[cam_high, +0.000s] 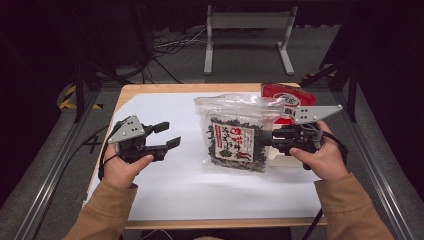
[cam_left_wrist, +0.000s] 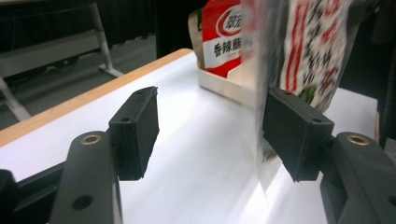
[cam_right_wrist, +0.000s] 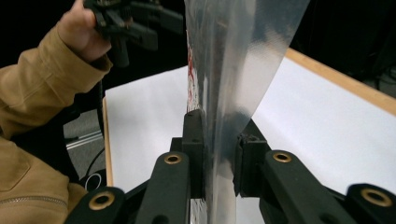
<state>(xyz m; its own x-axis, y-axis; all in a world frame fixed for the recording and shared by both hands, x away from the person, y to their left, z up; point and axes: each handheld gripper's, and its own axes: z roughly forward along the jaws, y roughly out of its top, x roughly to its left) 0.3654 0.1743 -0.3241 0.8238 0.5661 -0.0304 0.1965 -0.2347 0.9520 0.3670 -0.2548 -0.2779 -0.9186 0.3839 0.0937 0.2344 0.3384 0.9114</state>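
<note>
Your right gripper (cam_high: 268, 139) pinched the right edge of the clear snack bag (cam_high: 235, 142), and in the right gripper view its jaws were pressed on the transparent film (cam_right_wrist: 233, 70). The bag was over the middle of the white sheet (cam_high: 165, 185), in front of the red package (cam_high: 286, 95). Your left gripper (cam_high: 167, 136) was spread wide and held nothing, to the left of the bag and apart from it.
</note>
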